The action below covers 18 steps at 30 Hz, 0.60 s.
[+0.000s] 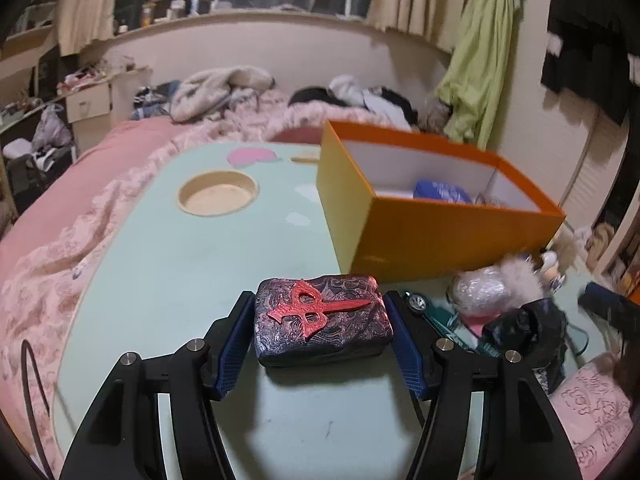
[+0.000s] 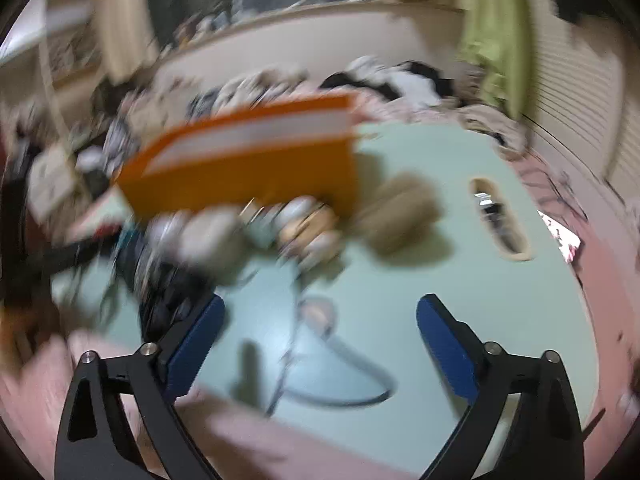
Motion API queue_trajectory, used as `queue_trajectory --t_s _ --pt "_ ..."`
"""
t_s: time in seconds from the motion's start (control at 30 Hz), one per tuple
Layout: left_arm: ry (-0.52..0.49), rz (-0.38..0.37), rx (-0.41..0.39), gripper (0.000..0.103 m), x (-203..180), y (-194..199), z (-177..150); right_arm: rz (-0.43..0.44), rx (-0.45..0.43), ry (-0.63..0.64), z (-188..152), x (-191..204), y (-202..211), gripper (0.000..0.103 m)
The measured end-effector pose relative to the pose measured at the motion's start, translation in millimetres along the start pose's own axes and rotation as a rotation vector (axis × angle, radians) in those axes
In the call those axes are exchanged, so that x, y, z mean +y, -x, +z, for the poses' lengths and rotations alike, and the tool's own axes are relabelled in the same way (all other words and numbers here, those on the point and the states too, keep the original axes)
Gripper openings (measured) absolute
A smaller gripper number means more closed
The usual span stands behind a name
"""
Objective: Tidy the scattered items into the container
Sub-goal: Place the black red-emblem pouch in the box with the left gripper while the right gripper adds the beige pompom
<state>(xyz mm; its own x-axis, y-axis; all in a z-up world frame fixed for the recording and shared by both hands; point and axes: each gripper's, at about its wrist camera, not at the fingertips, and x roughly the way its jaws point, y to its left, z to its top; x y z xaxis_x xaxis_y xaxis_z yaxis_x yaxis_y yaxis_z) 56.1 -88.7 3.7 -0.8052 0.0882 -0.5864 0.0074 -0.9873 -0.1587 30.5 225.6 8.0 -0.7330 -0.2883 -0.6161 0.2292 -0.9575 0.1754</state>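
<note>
A dark purple block with a red raised symbol (image 1: 323, 320) sits between the fingers of my left gripper (image 1: 320, 320). The blue pads (image 1: 236, 344) stand close on both sides; contact is not clear. The orange box (image 1: 420, 232) stands just beyond and to the right, open on top, with a blue item (image 1: 440, 192) inside. A pile of scattered items (image 1: 500, 304) lies to the right of the block. In the blurred right wrist view, my right gripper (image 2: 320, 320) is open and empty over the green table (image 2: 400, 280), near a pile of items (image 2: 248, 236) in front of the orange box (image 2: 248, 176).
The green table (image 1: 200, 272) has a round hole (image 1: 218, 194) at the left and a slot (image 2: 500, 220) at the right. A cable (image 2: 340, 380) lies on it near the right gripper. A pink bed with clothes (image 1: 100, 168) surrounds the table.
</note>
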Motion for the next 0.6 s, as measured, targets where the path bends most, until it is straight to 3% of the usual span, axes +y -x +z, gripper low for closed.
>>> queue_trajectory --t_s 0.17,0.23,0.3,0.33,0.47,0.6 --pt "0.005 0.002 -0.061 0.063 0.0 13.0 -2.0 -0.098 -0.032 -0.107 42.6 -22.5 -10.2 0.082" --pt "-0.001 0.005 -0.065 0.063 -1.6 13.3 -2.0 -0.131 -0.002 -0.118 54.6 -25.9 -25.6 0.076" --pt "-0.003 0.007 -0.064 0.063 -2.3 12.0 -0.8 -0.127 0.070 -0.121 55.3 -29.0 -45.1 0.061" --pt "-0.001 0.006 -0.066 0.063 -2.4 12.2 -0.9 -0.125 0.136 -0.117 52.3 -28.1 -59.3 0.038" --pt "0.009 0.002 -0.083 0.063 -0.7 15.6 -2.7 -0.117 0.087 -0.062 42.7 -20.4 -51.4 0.037" --pt "-0.010 0.016 -0.109 0.063 -5.6 25.3 -0.7 -0.089 -0.038 -0.068 38.1 -23.7 -26.9 0.036"
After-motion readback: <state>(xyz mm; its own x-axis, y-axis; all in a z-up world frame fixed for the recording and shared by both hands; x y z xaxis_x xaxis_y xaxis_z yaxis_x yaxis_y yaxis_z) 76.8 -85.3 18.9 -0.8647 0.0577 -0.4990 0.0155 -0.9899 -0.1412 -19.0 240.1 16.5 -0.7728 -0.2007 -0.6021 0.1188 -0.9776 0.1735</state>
